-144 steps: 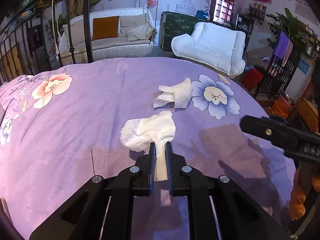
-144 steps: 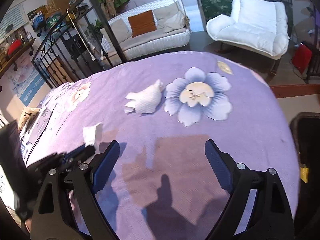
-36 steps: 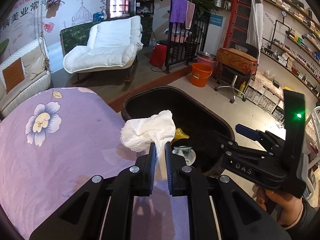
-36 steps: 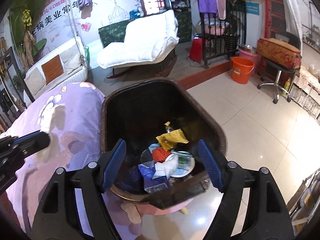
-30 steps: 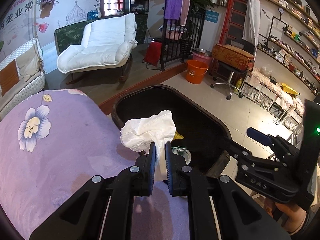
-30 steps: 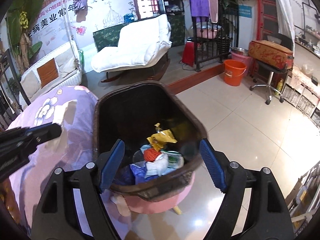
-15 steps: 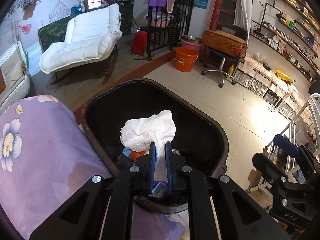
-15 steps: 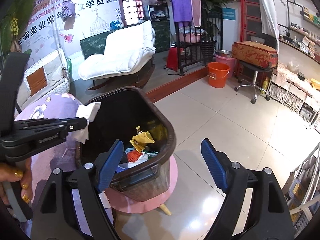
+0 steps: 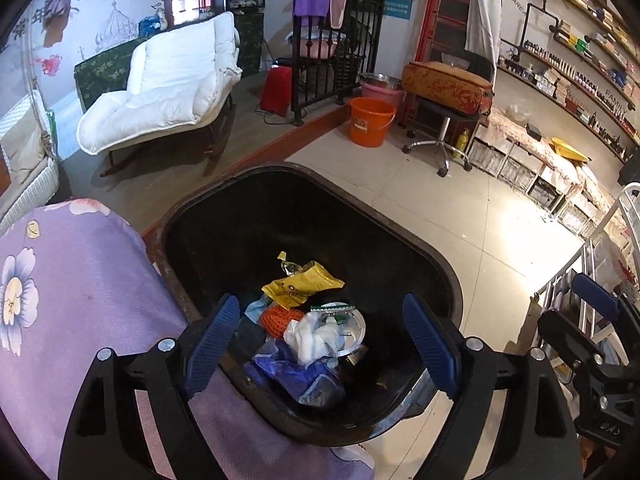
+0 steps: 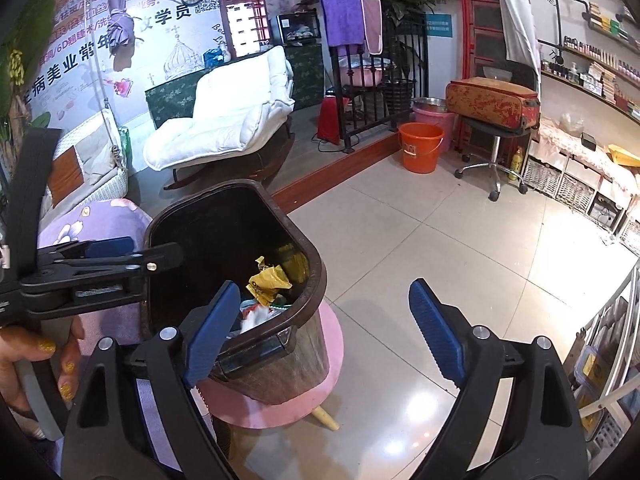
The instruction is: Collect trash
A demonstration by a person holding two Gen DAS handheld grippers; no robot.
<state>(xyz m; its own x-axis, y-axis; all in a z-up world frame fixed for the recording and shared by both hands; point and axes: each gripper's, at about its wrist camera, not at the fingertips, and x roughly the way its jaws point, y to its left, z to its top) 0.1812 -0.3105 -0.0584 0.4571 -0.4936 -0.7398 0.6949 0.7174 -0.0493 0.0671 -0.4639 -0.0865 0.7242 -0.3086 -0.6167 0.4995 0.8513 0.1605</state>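
Note:
A dark trash bin (image 9: 440, 264) stands beside the purple flowered bed (image 9: 72, 288). My left gripper (image 9: 320, 340) is open and empty, right above the bin's opening. A crumpled white tissue (image 9: 312, 336) lies in the bin on top of a yellow wrapper (image 9: 300, 284), an orange net and blue plastic. In the right wrist view my right gripper (image 10: 324, 324) is open and empty, over the floor at the bin's right side (image 10: 308, 264). The left gripper shows there too (image 10: 120, 260), over the bin.
The bin rests on a pink stool (image 10: 320, 396). The tiled floor (image 10: 460, 248) spreads to the right. An orange bucket (image 10: 420, 152), a wheeled stool with a red case (image 10: 492, 120), a white rocking chair (image 9: 168, 80) and wall shelves (image 9: 560, 80) stand further off.
My left gripper has opened and let go of the white tissue, which now lies in the bin. The right gripper has stayed open, beside the bin.

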